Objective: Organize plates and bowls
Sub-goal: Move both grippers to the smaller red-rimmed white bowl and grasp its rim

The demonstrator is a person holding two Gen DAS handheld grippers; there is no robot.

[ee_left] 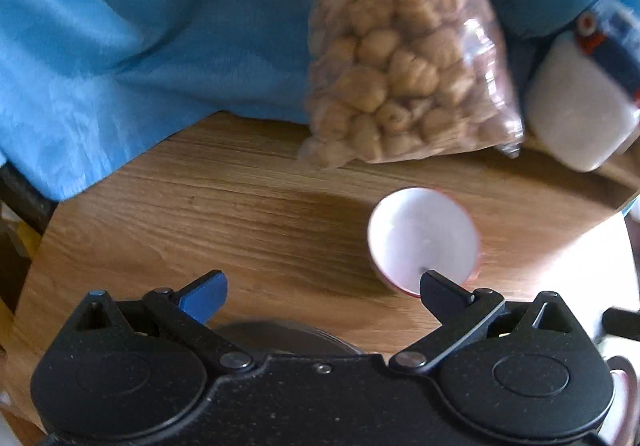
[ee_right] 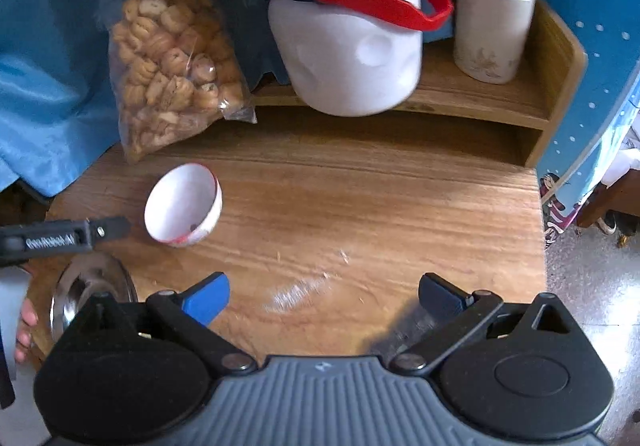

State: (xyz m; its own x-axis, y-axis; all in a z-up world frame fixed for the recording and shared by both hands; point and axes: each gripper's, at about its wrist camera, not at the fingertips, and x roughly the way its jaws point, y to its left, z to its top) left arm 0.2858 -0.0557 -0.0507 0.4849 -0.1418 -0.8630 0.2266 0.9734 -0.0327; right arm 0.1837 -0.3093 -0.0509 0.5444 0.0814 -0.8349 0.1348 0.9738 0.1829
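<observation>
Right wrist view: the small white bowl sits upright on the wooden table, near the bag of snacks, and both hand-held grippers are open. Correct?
Not quite: the white bowl is tipped on its side, not upright, as the right wrist view shows. It does lie on the wooden table near the bag of snacks, and the left hand-held gripper and right hand-held gripper are both open.

Sunlit wooden table [ee_right: 360, 205], blue drapes [ee_right: 48, 45]

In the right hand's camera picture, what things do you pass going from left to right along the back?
bag of snacks → white jug with the red handle → steel-topped flask
</observation>
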